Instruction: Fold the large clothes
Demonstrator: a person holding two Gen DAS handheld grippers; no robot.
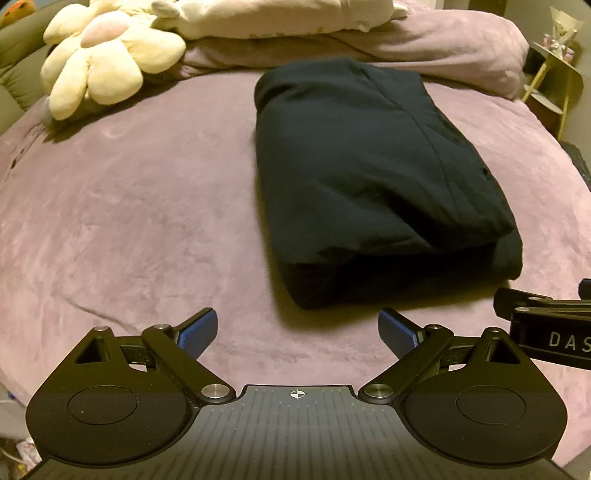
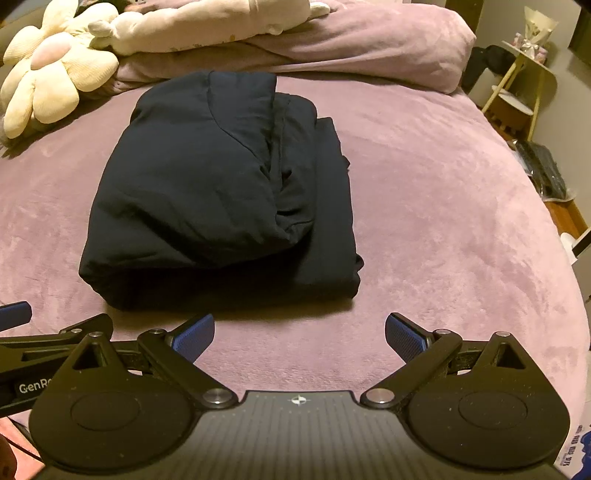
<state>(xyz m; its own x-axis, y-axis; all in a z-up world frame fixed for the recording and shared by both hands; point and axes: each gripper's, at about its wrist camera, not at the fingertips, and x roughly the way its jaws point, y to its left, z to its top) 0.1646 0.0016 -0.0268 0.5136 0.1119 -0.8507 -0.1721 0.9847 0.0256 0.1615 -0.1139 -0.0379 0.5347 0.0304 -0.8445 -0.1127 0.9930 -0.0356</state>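
Note:
A dark navy garment (image 1: pixel 369 177) lies folded into a thick rectangular bundle on the mauve bed cover (image 1: pixel 129 206). In the right wrist view the same garment (image 2: pixel 221 192) lies ahead and to the left, its layered edges showing on the right side. My left gripper (image 1: pixel 297 334) stands open just short of the bundle's near edge, with nothing between its blue pads (image 1: pixel 197 332). Beside it my right gripper (image 2: pixel 299 338) is open too, near the bundle's front right corner and apart from the cloth. Each gripper shows at the edge of the other's view.
A cream flower-shaped plush (image 1: pixel 99 62) lies at the back left. A mauve pillow (image 2: pixel 369 44) and a pale soft toy (image 2: pixel 207 26) lie along the head of the bed. Past the bed's right edge stand a small yellow side table (image 2: pixel 517 88) and dark items on the floor (image 2: pixel 543 170).

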